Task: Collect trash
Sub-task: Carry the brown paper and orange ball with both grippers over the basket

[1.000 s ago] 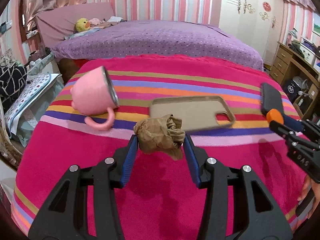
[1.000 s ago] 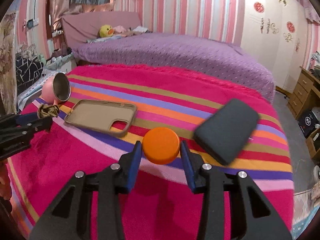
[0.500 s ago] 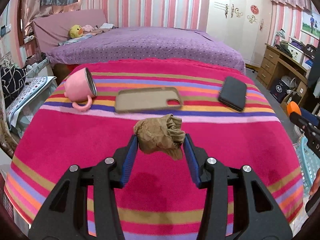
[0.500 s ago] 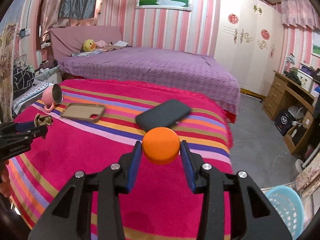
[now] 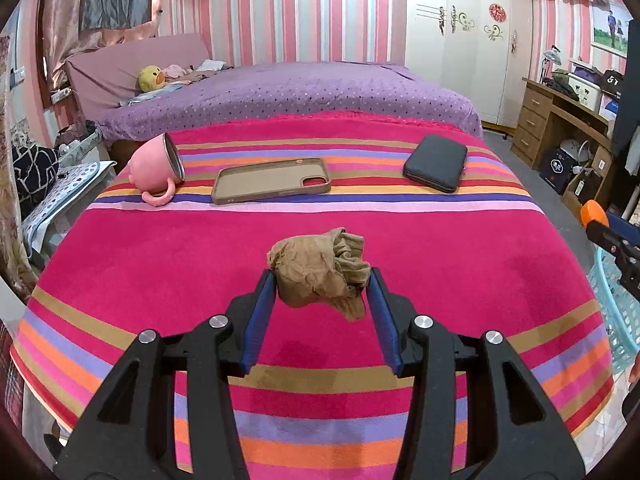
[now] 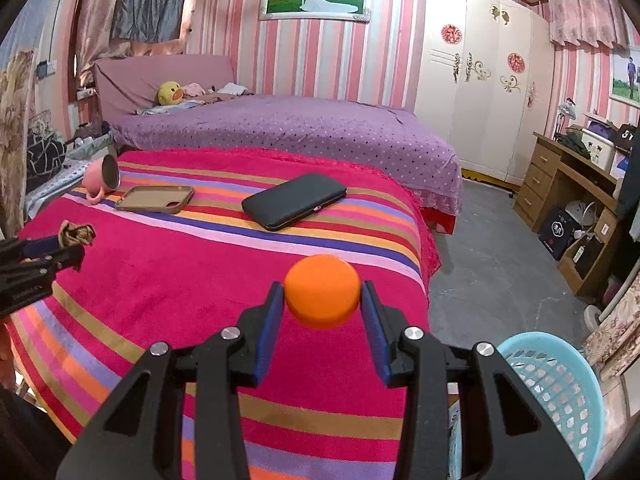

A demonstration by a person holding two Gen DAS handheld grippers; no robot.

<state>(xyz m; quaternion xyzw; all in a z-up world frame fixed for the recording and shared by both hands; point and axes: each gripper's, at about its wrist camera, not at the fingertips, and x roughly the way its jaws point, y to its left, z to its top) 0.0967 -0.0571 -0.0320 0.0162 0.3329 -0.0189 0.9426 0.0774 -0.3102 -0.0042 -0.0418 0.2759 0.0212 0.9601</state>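
My left gripper point(image 5: 322, 286) is shut on a crumpled brown paper wad point(image 5: 318, 274), held above the striped pink blanket point(image 5: 200, 264). My right gripper point(image 6: 322, 298) is shut on an orange bottle cap point(image 6: 322, 296), held over the blanket's right edge. A light blue mesh trash basket point(image 6: 560, 392) stands on the floor at the lower right; it also shows in the left wrist view point(image 5: 614, 312). The left gripper with the paper wad point(image 6: 76, 234) shows at the far left of the right wrist view.
On the blanket lie a tipped pink mug point(image 5: 158, 170), a tan phone case point(image 5: 272, 180) and a black wallet point(image 5: 436, 162). A purple bed point(image 6: 300, 128) is behind. A wooden desk point(image 6: 572, 184) stands at the right, across grey floor point(image 6: 488, 240).
Both grippers have pulled back and risen from the blanket, each keeping its object. The right gripper has swung right, bringing the blue basket into view.
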